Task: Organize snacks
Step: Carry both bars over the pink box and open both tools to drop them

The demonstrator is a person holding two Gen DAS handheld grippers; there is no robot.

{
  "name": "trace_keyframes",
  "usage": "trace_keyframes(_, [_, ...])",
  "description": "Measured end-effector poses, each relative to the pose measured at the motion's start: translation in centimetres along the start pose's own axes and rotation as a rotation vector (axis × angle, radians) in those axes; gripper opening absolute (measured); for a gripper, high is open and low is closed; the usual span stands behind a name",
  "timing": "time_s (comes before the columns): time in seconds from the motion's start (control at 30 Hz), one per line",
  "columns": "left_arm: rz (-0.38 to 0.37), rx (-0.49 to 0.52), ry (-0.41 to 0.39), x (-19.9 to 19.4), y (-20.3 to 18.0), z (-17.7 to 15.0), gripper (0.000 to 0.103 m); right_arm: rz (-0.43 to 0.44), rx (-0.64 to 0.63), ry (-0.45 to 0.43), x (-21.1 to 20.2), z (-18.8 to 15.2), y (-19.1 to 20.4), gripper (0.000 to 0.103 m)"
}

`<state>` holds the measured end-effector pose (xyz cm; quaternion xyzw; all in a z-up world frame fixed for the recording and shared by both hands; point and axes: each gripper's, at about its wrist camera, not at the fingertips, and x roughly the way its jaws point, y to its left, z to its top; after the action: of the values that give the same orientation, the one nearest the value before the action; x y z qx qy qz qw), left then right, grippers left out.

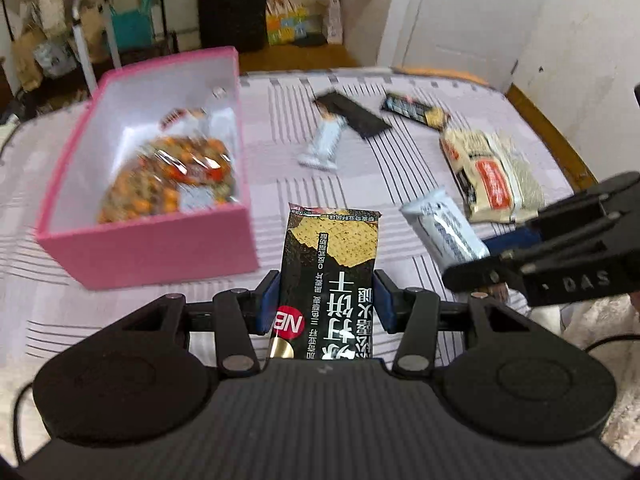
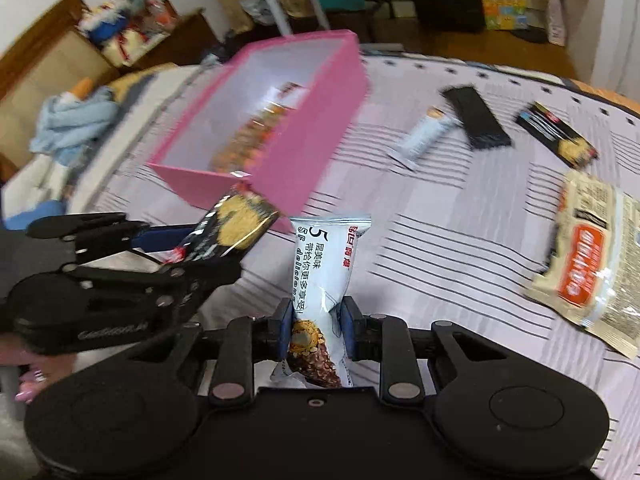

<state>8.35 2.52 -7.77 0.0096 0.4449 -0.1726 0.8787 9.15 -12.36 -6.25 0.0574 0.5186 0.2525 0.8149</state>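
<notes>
My left gripper is shut on a black cracker packet and holds it above the bed, just right of the pink box. The box holds an orange snack bag. My right gripper is shut on a pale blue snack bar; that bar also shows in the left wrist view. In the right wrist view the left gripper holds the black packet near the pink box's front corner.
On the striped bedspread lie another pale blue bar, a plain black packet, a black and gold packet and a beige bag with an orange label. A black suitcase and shelves stand beyond the bed.
</notes>
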Motion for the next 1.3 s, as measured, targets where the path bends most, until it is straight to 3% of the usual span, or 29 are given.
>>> trace_keyframes(0.33, [0.042, -0.051, -0.128, -5.1, 4.3, 2.9, 0.047, 0.147, -0.001, -0.03, 0.4, 5.6, 4.3, 0.029])
trace_keyframes(0.5, [0.109, -0.078, -0.144, -4.3, 6.8, 4.7, 0.047, 0.124, -0.012, -0.038, 3.4, 9.3, 5.3, 0.029])
trace_keyframes(0.8, [0.189, -0.168, -0.106, 0.3, 13.2, 8.8, 0.047, 0.041, 0.016, -0.012, 9.8, 13.3, 5.4, 0.029])
trace_keyframes(0.97, [0.23, -0.179, -0.061, 3.5, 15.6, 9.3, 0.047, 0.002, 0.0, -0.009, 12.3, 14.4, 6.0, 0.029])
trace_keyframes(1.3, [0.237, -0.239, -0.007, 7.0, 18.4, 8.6, 0.048, -0.111, -0.052, 0.007, 14.9, 15.3, 7.3, 0.034])
